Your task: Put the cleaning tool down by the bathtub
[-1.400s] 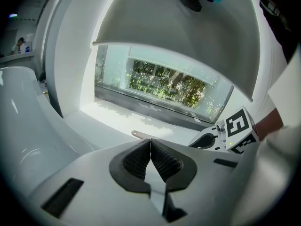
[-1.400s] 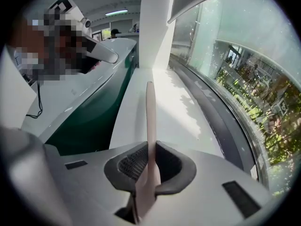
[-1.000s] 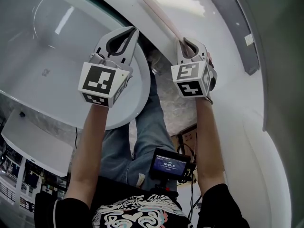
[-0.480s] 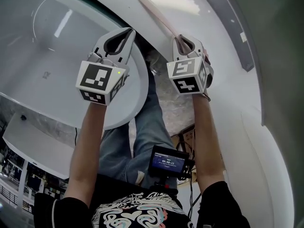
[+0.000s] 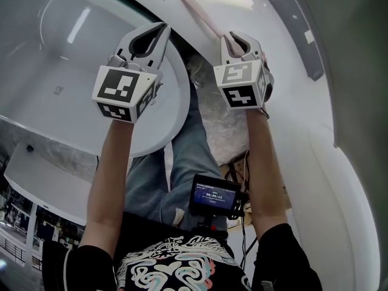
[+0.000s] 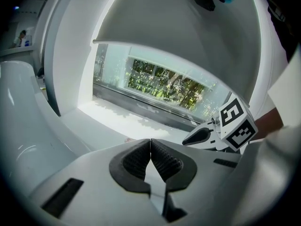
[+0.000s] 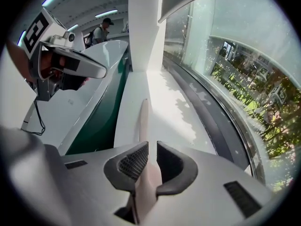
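Observation:
The cleaning tool [image 5: 199, 10] is a long pale pink stick. My right gripper [image 5: 233, 39] is shut on its near end, and the rest reaches forward over the white ledge [image 5: 267, 23]. In the right gripper view the pink stick [image 7: 143, 119] passes between the jaws of the right gripper [image 7: 151, 147] and runs along the ledge [image 7: 169, 95]. The white bathtub [image 5: 54, 53] lies to the left. Over its rounded rim hovers my left gripper [image 5: 159, 30], shut with nothing in it. Its closed pads [image 6: 162, 159] show in the left gripper view, with the right gripper [image 6: 202, 135] beside it.
A grey window track [image 5: 297, 29] and glass [image 7: 235, 65] border the ledge on the right. A dark green band [image 7: 101, 109] runs between tub and ledge. Below are the person's jeans [image 5: 182, 162] and a small screen device [image 5: 212, 199]. A person [image 7: 104, 29] stands far back.
Both grippers have shifted slightly forward and up in the head view. The pink stick stays held in the right gripper, and the left stays shut.

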